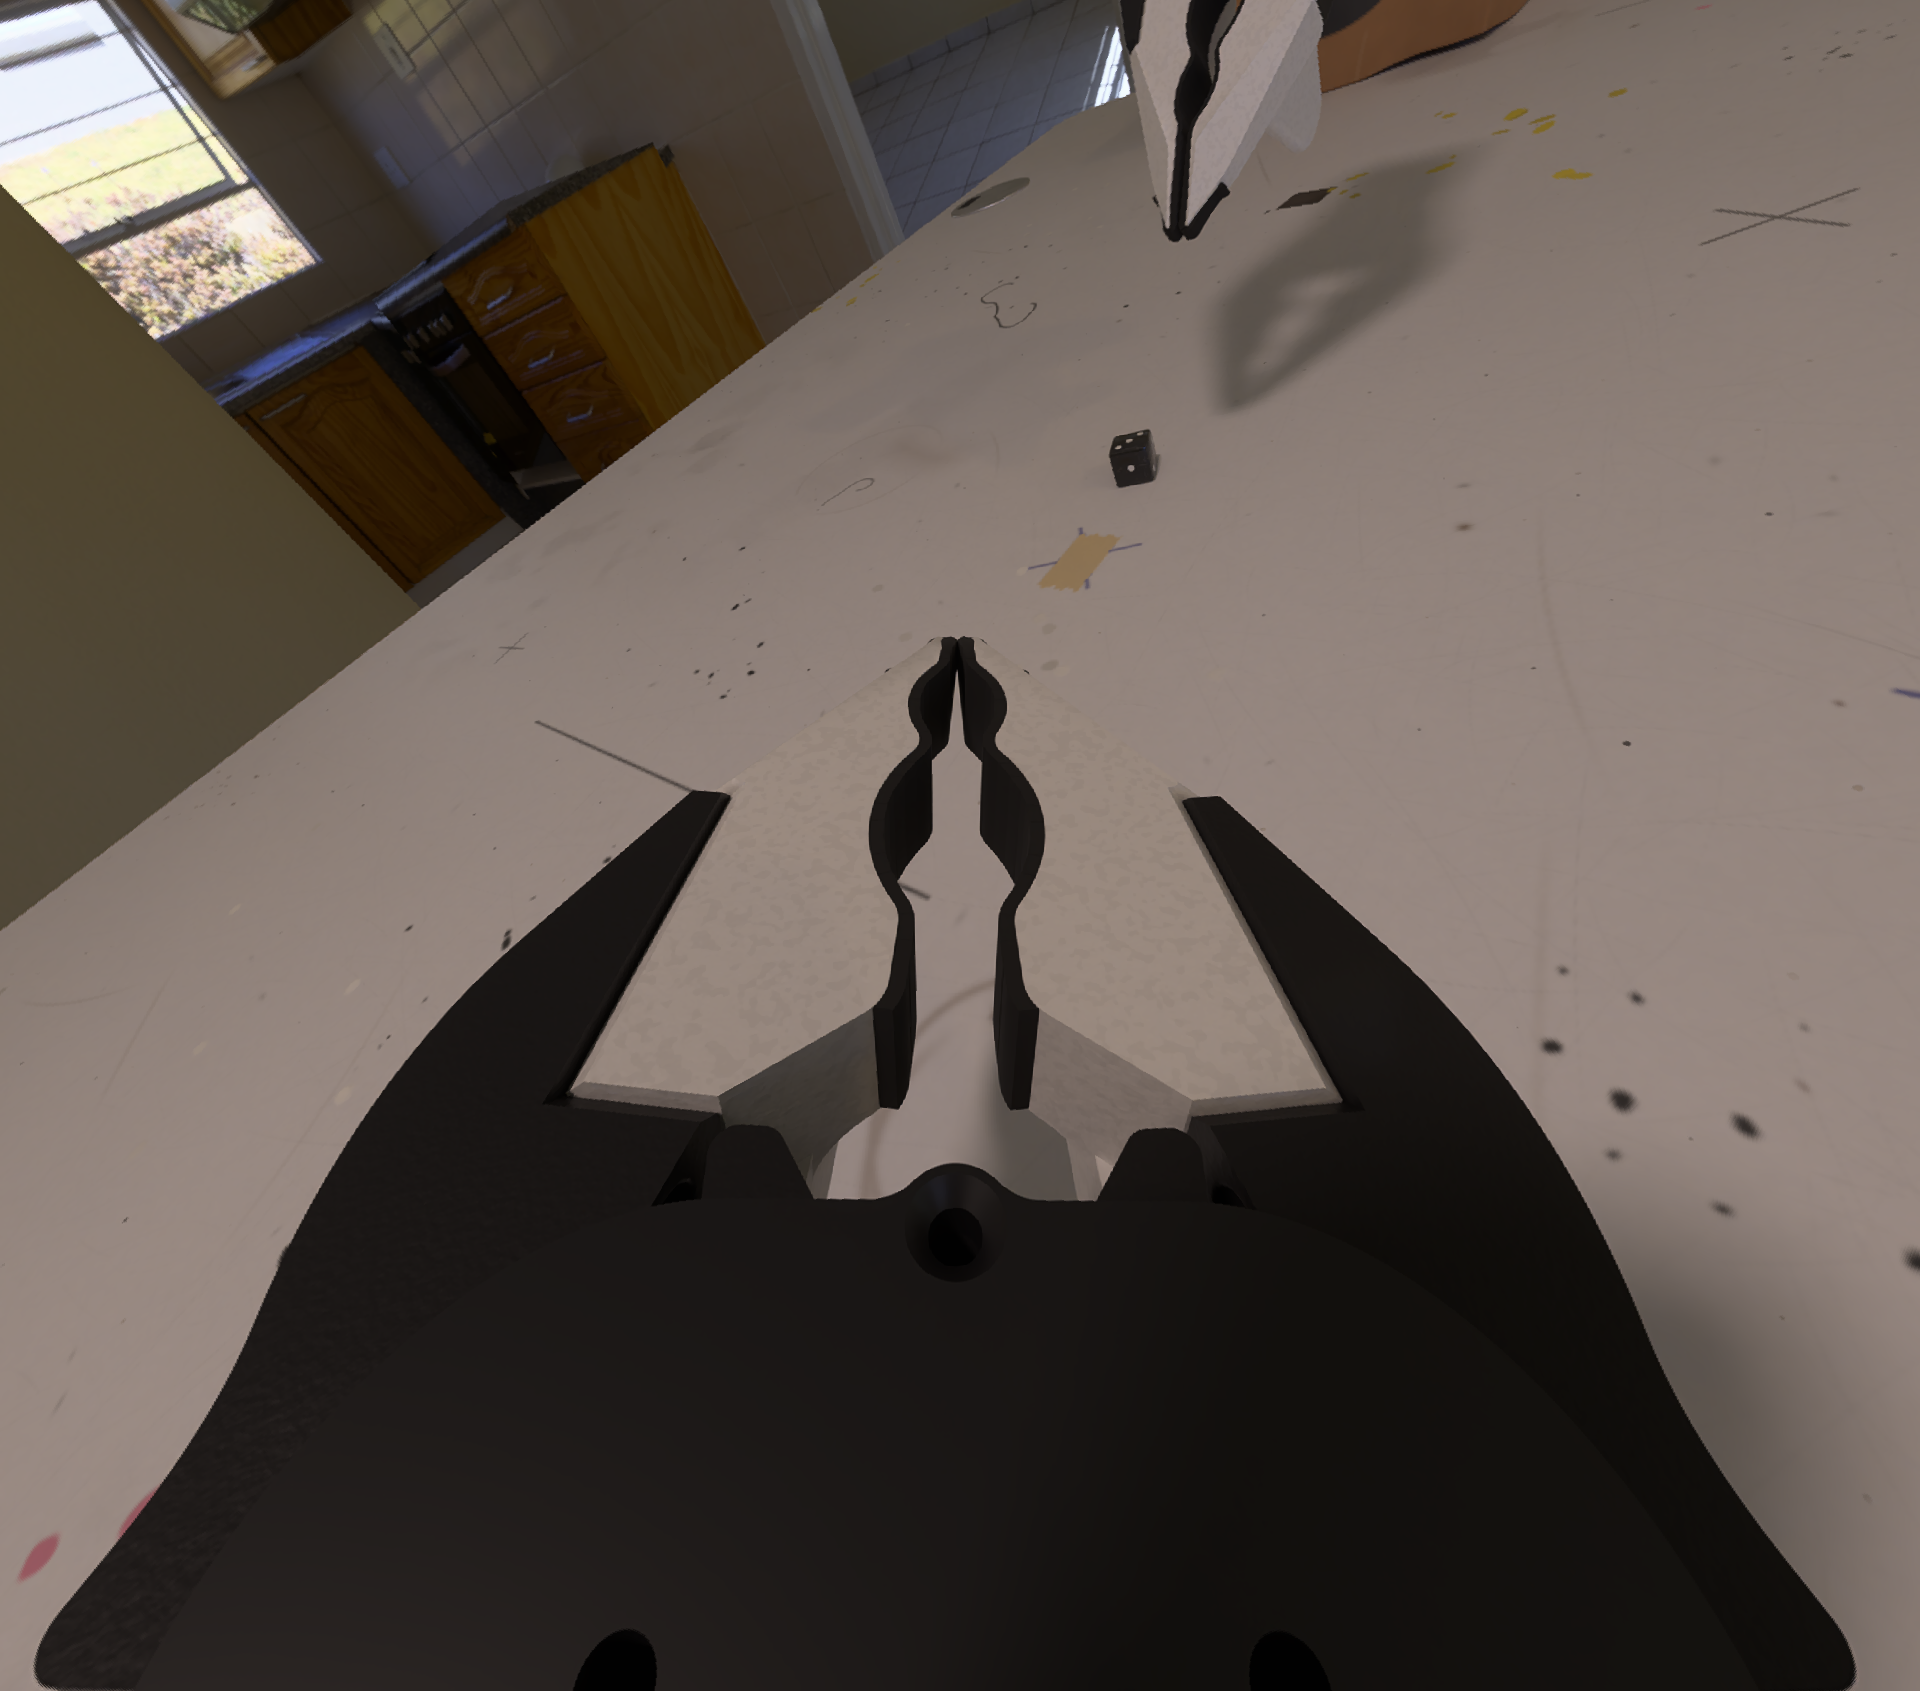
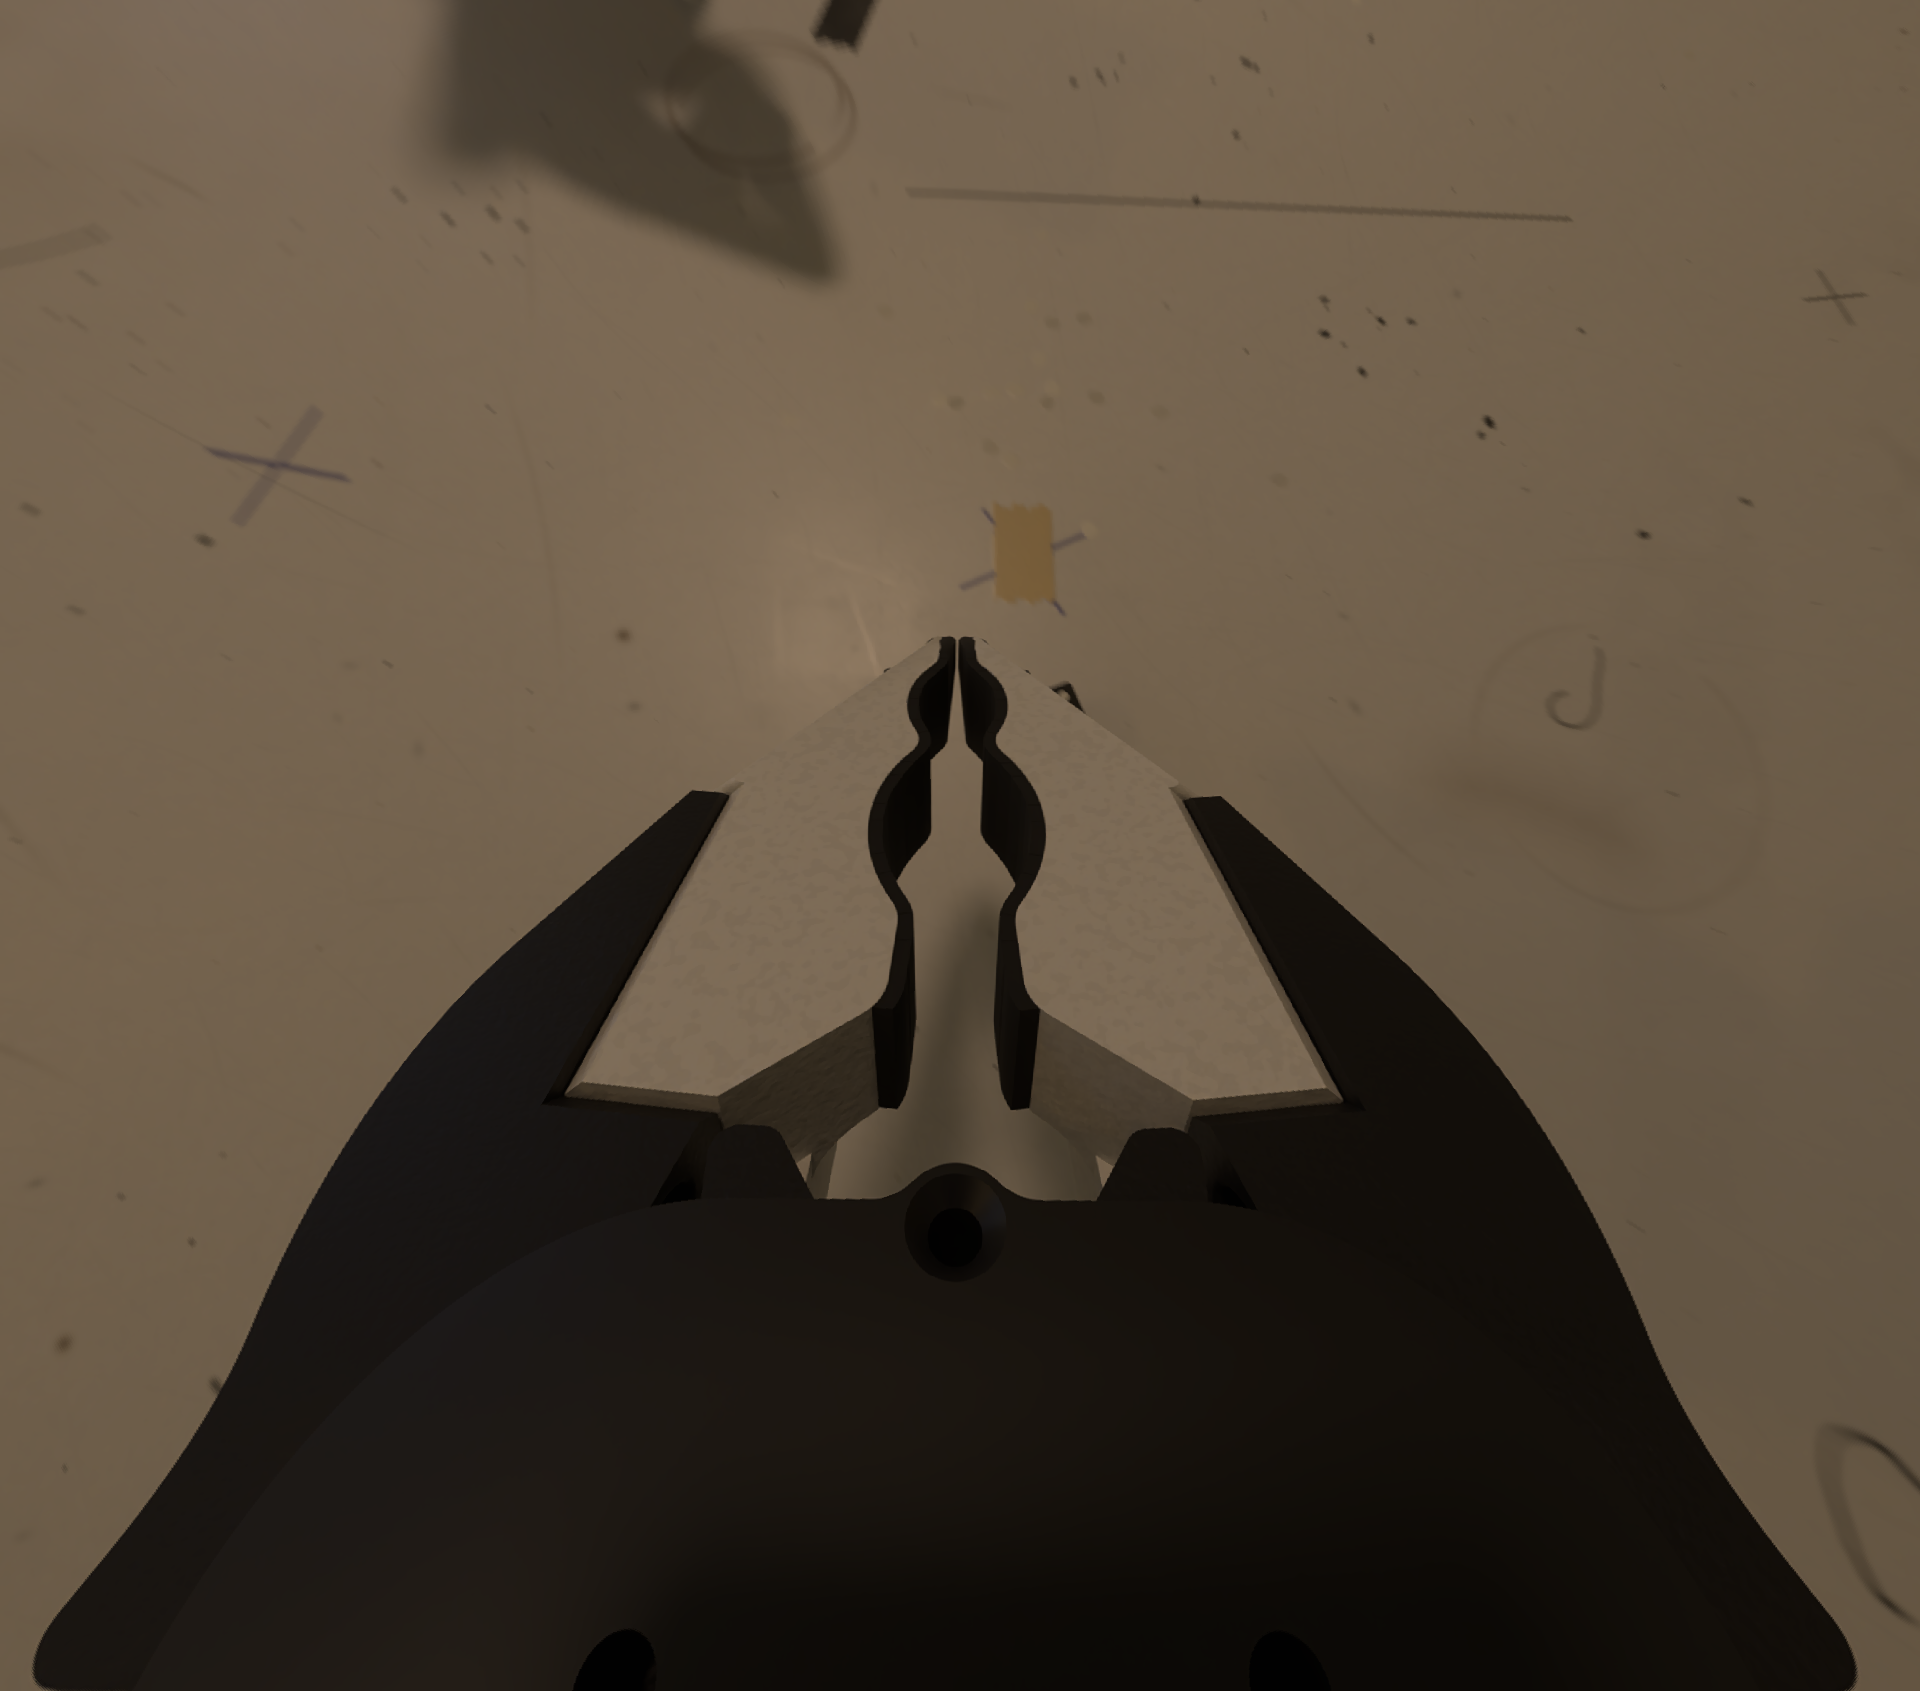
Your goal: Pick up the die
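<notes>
Jaws closed and empty on both grippers. Black die [image 1: 1132, 459] sits free on the white table [image 1: 1558, 706], just beyond the tan tape patch [image 1: 1081, 561]. Left gripper [image 1: 957, 642] hovers short of the tape; right gripper [image 1: 1179, 228] hangs beyond the die, well apart.

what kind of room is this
Most likely a home kitchen. Beyond the paint-flecked white table stand wooden cabinets under a dark counter, with a tiled wall and a window behind. The small black die lies on the table.
</notes>
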Robot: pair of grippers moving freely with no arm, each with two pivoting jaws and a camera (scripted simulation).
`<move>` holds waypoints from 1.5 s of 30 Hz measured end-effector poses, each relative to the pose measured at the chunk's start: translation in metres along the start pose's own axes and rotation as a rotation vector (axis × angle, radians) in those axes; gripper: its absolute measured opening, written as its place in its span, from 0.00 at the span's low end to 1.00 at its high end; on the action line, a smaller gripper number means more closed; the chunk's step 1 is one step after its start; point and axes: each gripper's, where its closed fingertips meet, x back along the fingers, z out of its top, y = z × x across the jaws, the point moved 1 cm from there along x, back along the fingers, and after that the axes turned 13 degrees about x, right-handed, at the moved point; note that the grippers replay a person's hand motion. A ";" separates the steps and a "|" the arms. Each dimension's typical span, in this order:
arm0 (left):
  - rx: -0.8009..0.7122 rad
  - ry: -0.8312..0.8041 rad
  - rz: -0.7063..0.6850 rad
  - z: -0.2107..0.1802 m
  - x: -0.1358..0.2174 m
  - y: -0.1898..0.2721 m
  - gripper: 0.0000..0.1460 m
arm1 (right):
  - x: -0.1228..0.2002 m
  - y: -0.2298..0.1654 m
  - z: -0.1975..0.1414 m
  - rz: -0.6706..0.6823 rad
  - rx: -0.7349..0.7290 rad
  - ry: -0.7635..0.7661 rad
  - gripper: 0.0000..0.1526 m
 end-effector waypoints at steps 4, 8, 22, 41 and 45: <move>-0.006 0.004 0.006 0.000 0.000 0.000 0.00 | 0.009 0.010 0.009 -0.009 0.088 -0.150 0.07; -0.015 0.002 0.004 0.000 0.001 0.003 0.00 | 0.007 0.021 0.010 0.087 0.195 -0.354 0.07; -0.027 0.002 -0.005 -0.001 0.002 0.006 0.00 | -0.044 0.015 -0.049 0.502 0.361 -0.859 0.12; -0.039 -0.010 0.000 -0.002 0.003 0.006 0.00 | -0.048 0.016 -0.053 0.551 0.338 -0.937 0.19; -0.043 -0.014 0.000 -0.003 0.003 0.007 0.00 | -0.050 0.016 -0.054 0.529 0.332 -0.957 0.17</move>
